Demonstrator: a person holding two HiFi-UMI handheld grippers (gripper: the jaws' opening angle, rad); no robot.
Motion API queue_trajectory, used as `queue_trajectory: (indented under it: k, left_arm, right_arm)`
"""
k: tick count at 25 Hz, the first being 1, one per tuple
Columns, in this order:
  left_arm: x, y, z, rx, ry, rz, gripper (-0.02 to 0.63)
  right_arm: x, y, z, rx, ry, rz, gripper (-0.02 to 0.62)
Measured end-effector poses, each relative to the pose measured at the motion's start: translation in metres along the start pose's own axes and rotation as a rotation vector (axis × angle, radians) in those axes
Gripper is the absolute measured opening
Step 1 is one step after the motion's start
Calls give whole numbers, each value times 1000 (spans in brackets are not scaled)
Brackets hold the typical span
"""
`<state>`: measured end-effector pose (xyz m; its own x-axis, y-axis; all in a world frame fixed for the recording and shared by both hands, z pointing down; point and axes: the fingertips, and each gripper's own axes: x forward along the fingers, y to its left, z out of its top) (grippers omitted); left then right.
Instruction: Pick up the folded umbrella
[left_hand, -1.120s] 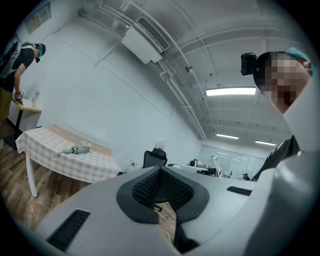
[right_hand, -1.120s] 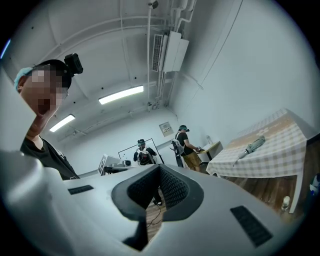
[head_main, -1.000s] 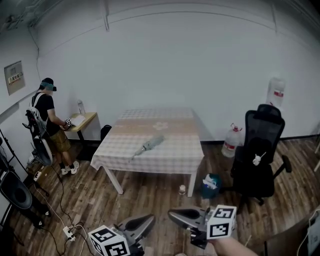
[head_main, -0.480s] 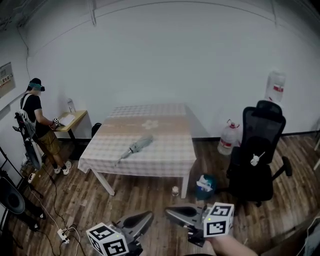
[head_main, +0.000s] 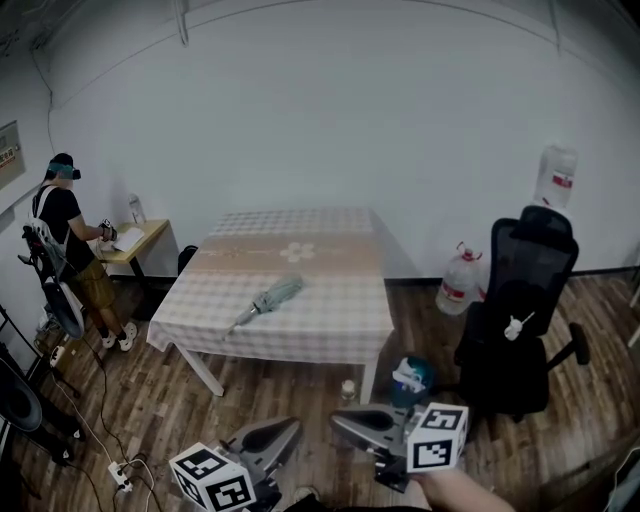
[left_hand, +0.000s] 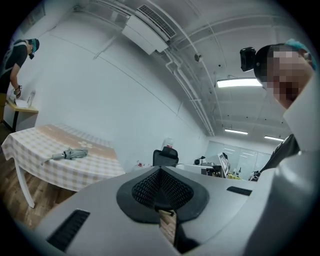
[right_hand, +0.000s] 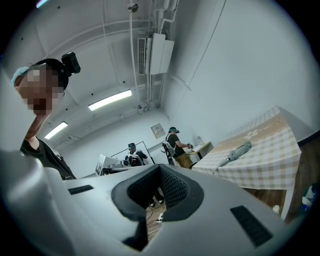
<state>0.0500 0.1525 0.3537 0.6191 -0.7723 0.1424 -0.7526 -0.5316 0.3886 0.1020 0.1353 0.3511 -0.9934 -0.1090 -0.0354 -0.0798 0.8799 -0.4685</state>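
The folded grey umbrella (head_main: 268, 300) lies on the checkered tablecloth of the table (head_main: 330, 305), near its front left part, handle toward the left corner. Both grippers hang low at the bottom of the head view, well short of the table and above the wooden floor. My left gripper (head_main: 290, 428) is shut with nothing in it. My right gripper (head_main: 340, 420) also looks shut and empty. The left gripper view shows the umbrella (left_hand: 70, 154) small at the far left beyond the gripper (left_hand: 161, 170). From the right gripper (right_hand: 160, 167) the umbrella (right_hand: 239, 151) lies far right.
A black office chair (head_main: 520, 320) stands right of the table, with a water jug (head_main: 462, 280) behind it. A teal bin (head_main: 410, 378) and a small bottle (head_main: 348, 390) sit by the table's front right leg. A person (head_main: 70, 240) stands at a side desk (head_main: 135, 240) far left. Cables (head_main: 115, 470) cross the floor.
The table and umbrella have grown larger and come nearer as I and both grippers moved toward them. Both grippers stayed shut and kept their spacing.
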Motion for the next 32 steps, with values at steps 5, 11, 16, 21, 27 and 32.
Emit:
queue_trajectory:
  k: [5,11,16,21,27,32]
  left_arm:
    - [15,55,12,-7,-10,11,-3]
    - [43,137,40,-28,8,-6,-3]
    - [72,207,68,-3,39,-35,-3]
    - [94,275,91,-2,65,-62,-3]
    - [119,331,101,1,91,-92,-3]
    - [140,347,105,30,114,-130,-2]
  right_arm:
    - [34,-41,4,7,13,-18,9]
    - [88,-102,29,28,17,-60,9]
    - [138,-157,57,51,4,-97,9]
    - [187,-209,78,57,14,-135,9]
    - [219,-255,87,64,11,-176,9]
    - [227,-279,93,72,20,-210,9]
